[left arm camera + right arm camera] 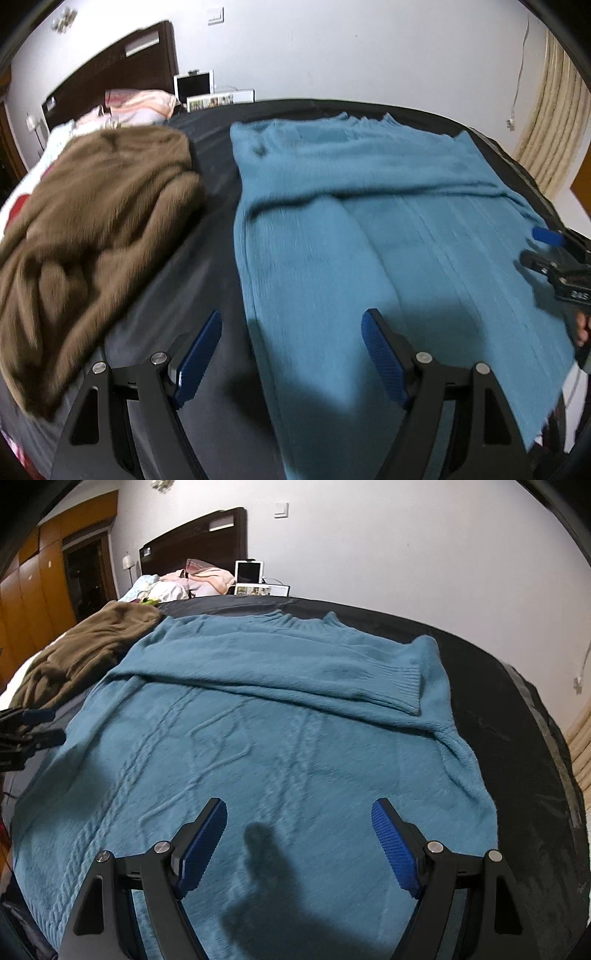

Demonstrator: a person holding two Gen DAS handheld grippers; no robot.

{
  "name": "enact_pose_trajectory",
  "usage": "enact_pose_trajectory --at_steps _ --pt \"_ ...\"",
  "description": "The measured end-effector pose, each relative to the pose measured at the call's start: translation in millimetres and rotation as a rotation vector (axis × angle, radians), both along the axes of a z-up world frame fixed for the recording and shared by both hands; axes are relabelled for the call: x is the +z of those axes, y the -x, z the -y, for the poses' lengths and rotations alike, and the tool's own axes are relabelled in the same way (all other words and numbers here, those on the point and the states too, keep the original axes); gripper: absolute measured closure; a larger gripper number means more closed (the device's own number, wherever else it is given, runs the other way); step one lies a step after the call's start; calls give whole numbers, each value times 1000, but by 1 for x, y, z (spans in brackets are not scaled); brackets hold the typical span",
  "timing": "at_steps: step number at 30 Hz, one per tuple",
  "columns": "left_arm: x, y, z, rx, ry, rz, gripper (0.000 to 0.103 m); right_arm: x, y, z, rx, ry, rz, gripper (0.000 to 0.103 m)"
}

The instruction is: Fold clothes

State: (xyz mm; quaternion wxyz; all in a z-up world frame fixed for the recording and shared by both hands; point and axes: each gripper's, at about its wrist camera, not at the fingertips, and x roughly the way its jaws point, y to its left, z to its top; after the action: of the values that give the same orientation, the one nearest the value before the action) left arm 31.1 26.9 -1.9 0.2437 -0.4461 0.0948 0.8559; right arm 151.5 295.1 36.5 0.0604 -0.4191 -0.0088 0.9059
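A teal cable-knit sweater (258, 738) lay flat on the dark sheet (517, 720). Both left gripper (291, 325) and right gripper (299, 808) hovered above its hem, spread wide, grasping nothing.

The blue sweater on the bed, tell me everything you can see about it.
The blue sweater is a teal, soft-looking knit with cable and diamond patterns down its body. It lies spread flat on the dark cover, ribbed neck at the far end. One sleeve is folded across the chest, its ribbed cuff near the right edge. A brown garment lies beside it. Both open grippers hover above; neither grips it.
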Motion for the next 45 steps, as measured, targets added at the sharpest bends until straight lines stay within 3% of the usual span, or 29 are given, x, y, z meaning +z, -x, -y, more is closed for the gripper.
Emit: enact_pose_trajectory --at_steps 12,21,31,39,45 --pt "-11 -41 33 -46 -130 142 22 9 -17 26 -46 -102 -74 21" --pt "-15 -57 17 -149 -155 120 21 11 -24 33 -64 -157 -109 21" --pt "0 -63 7 -234 -290 93 21 4 -23 36 -57 -133 -106 21" --pt "6 -64 -7 -242 -276 60 21 3 -26 40 -11 -50 -118 21" --pt "10 -59 -10 -209 -265 48 21 11 -40 63 140 19 -171 21"
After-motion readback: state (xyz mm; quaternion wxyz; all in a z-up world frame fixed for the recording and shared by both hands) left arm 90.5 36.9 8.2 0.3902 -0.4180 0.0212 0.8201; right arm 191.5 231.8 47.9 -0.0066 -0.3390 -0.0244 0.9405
